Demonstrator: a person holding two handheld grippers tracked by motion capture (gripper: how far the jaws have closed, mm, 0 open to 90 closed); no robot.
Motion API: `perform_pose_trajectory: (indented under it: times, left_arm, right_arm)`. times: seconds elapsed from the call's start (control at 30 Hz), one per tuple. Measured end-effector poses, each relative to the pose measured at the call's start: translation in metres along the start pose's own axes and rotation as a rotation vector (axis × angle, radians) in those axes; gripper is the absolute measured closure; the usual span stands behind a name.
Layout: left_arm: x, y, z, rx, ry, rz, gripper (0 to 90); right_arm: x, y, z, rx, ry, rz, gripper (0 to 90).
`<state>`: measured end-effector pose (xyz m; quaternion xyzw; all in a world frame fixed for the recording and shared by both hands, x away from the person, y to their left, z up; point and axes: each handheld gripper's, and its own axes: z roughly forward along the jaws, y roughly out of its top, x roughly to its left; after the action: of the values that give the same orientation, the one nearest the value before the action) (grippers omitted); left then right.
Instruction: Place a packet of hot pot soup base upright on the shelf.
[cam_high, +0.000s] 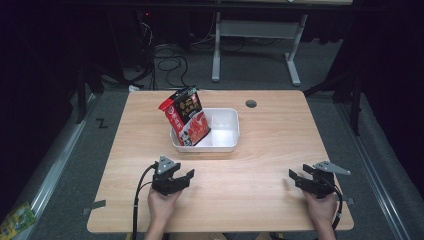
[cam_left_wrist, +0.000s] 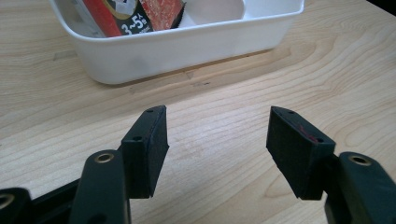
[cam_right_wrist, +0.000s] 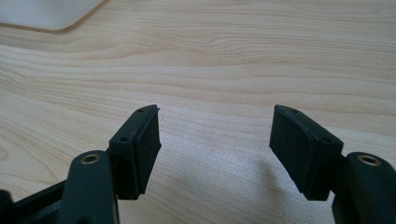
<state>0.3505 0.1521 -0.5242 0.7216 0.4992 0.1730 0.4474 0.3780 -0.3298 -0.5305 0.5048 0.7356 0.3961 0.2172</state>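
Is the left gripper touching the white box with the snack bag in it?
Apart. The left gripper view shows bare wooden table between the open left gripper and the white box.

Both hand-held grippers (cam_high: 176, 178) (cam_high: 306, 179) wide apart-jawed

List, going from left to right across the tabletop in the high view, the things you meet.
left gripper → red snack bag, standing in the left compartment of the white bin → round hole in the table → right gripper
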Motion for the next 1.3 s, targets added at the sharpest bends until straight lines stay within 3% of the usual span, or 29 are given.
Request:
perform_pose_trajectory:
  times: [1.3]
  left_arm:
    - [0.007, -0.011, 0.016, -0.005, 0.083, 0.001, 39.8]
  right_arm:
    - [0.000, 0.000, 0.000, 0.000, 0.000, 0.000, 33.9]
